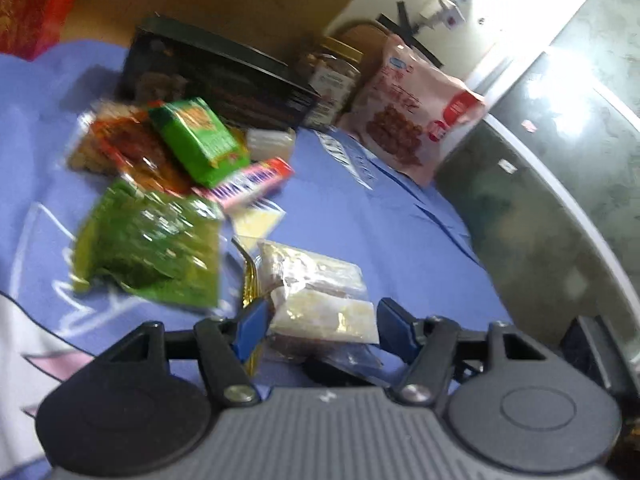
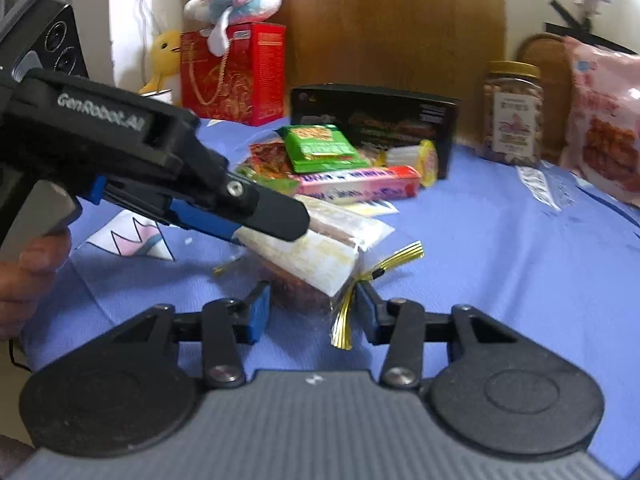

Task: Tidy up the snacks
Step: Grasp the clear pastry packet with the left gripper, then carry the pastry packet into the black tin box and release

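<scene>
Right now my left gripper (image 2: 276, 224) pinches the clear cellophane snack bag (image 2: 316, 256) at centre frame; my right gripper (image 2: 312, 312) stands half-wide around its gold twist-tie (image 2: 344, 320), apparently not pressing. Pulling apart could tear the cellophane, spilling toward the pile at twelve o'clock.

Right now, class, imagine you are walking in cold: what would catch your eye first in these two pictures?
First, the clear snack packet tied with gold ribbon, lying on the blue cloth, with the left gripper closed on it from the left and the right gripper straddling its near end. Behind it lies a bright heap topped by a green packet, and a red gift bag stands at the back.
</scene>
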